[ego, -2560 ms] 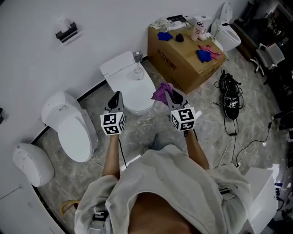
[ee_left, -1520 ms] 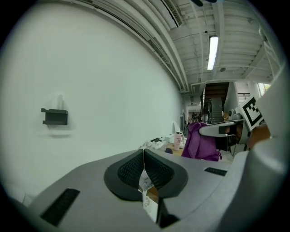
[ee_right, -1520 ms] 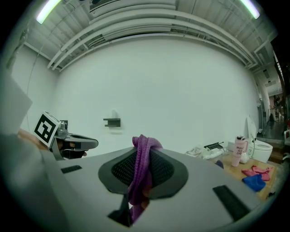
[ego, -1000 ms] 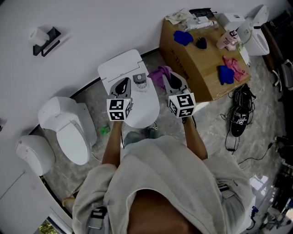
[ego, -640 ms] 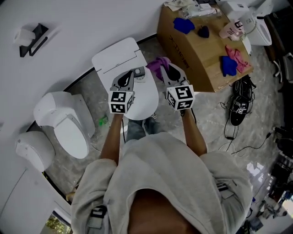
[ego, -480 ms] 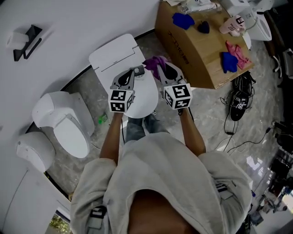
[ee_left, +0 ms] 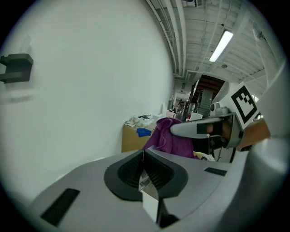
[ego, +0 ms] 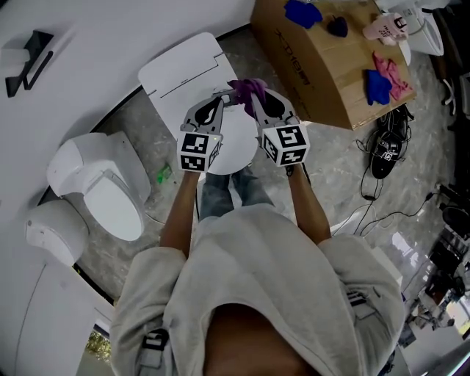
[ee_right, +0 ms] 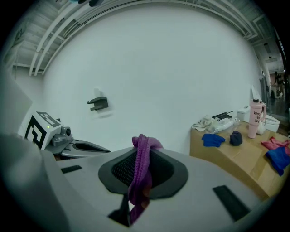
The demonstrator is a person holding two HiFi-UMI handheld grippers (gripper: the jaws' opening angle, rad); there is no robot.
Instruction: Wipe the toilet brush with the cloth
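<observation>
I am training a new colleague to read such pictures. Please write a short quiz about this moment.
1. True or false: the right gripper holds the purple cloth between its jaws.
2. What lies on top of the cardboard box? A) a blue cloth B) a toilet roll C) a shoe
3. Fill in: the jaws of the left gripper are ____ on a thin pale piece, probably the toilet brush.

Key: 1 true; 2 A; 3 shut.
</observation>
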